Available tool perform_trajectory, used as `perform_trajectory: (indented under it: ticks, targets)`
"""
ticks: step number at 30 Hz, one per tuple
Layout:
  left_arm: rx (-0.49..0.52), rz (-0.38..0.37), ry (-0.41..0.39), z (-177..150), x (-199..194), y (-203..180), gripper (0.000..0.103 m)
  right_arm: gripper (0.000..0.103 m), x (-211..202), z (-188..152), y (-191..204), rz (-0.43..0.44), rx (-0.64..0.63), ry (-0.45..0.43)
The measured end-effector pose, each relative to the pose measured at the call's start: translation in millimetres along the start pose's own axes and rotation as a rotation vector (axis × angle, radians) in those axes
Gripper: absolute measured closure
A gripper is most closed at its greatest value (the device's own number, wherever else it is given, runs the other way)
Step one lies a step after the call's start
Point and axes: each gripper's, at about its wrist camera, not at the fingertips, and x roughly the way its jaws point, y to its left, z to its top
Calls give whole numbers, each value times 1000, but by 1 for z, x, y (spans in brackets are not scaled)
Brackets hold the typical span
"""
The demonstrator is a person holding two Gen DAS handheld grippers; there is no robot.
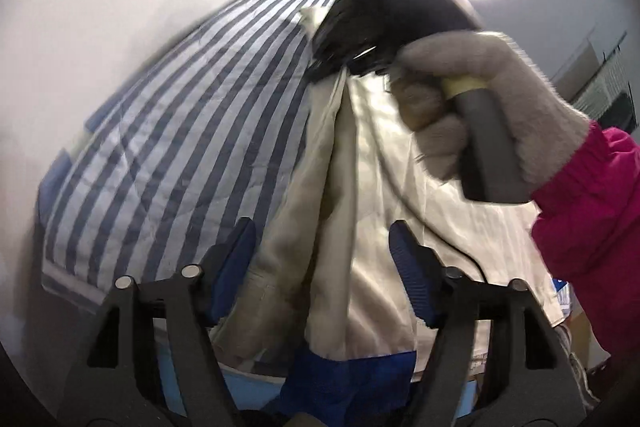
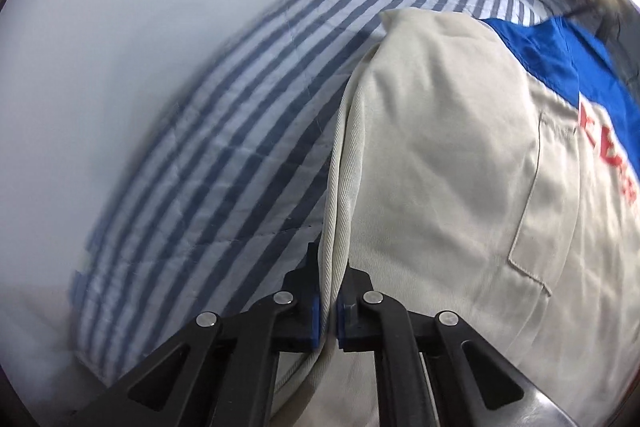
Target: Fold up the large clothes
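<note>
A cream jacket (image 2: 440, 155) lies part-folded on the striped bed (image 2: 224, 131); further folds are judged outstanding. Its folded edge is pinched by the right gripper (image 2: 329, 301); the left gripper (image 1: 320, 267) stands wide, empty.

fuzzy grey glove (image 1: 500, 99), magenta sleeve (image 1: 592, 203), black tool (image 2: 328, 303) arms, blue pads (image 1: 408, 263)
</note>
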Motion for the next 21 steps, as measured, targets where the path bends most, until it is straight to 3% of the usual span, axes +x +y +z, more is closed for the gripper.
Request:
perform_trajectory:
  ticks: [3, 7, 8, 14, 21]
  targets:
    - [5, -9, 32, -6, 4, 3, 35, 101, -9, -1, -11, 68, 39, -20]
    - [33, 4, 47, -13, 3, -5, 81, 101, -23, -7, -25, 126, 69, -55]
    - [33, 15, 36, -16, 0, -7, 86, 102, -27, -11, -27, 141, 81, -62]
    - [59, 20, -17, -25, -28, -31, 89, 102, -55, -25, -60, 227, 127, -126]
    - [254, 29, -28, -30, -34, -103, 90, 102, -85, -57, -110, 332, 214, -225]
